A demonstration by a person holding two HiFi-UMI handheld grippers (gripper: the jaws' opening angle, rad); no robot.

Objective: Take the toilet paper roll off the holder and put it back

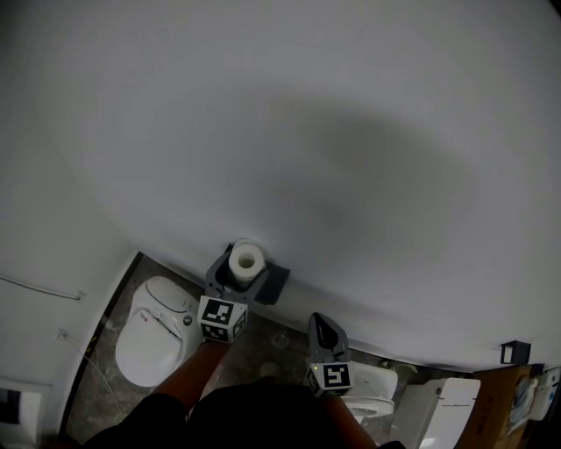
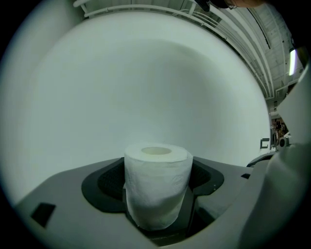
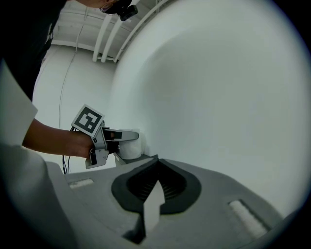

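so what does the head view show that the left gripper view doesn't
Only the head view: the toilet at the left and the right gripper, jaws together, empty. Only the left gripper view: overhead pipes, and a close look at the left gripper, jaws wide apart either side of the roll. Both: the upright roll and the white wall behind it.

Count on inspection: 
- toilet paper roll [image 1: 246, 260], one
- holder [image 1: 275, 282], one
- toilets, two: left toilet [image 1: 149, 333] and right toilet [image 1: 372, 399]
- tongs, two sets: left tongs [image 1: 244, 277] and right tongs [image 1: 324, 331]
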